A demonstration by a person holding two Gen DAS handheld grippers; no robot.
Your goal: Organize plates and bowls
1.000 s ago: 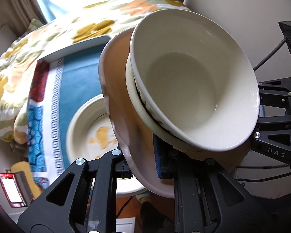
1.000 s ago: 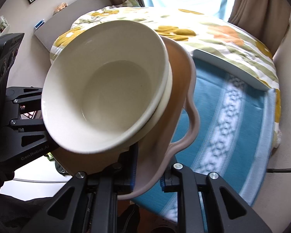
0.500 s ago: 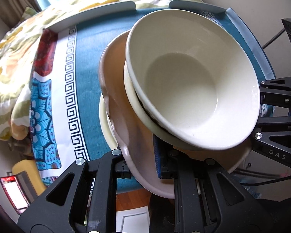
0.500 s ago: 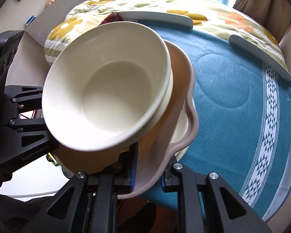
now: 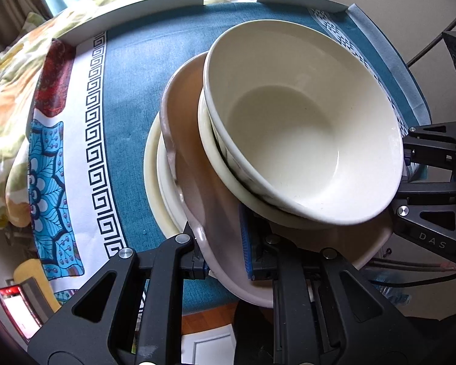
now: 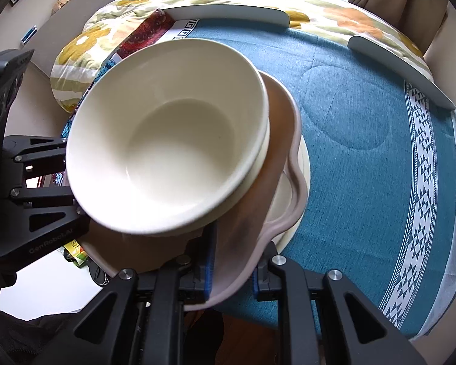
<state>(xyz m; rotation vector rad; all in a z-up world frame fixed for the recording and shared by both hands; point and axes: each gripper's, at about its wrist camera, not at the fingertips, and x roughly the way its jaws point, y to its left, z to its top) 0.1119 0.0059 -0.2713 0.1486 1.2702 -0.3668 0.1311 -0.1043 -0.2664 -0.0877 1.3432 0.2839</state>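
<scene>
Grippers, left (image 5: 225, 258) and right (image 6: 232, 269), clamped on opposite rims of pinkish wavy-edged ceramic plate (image 5: 203, 200), tilted, bearing stacked cream bowls (image 5: 301, 143); now lowered onto cream plate (image 5: 155, 182) on teal tablecloth (image 5: 130, 97).

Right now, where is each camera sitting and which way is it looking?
Left wrist: on the left gripper, looking steeply down at its pinched pink plate; its fingers show.
Right wrist: on the right gripper, facing down at the plate's other rim.
Both share: stacked white bowls on the plate, cream plate below, blue tablecloth.
</scene>
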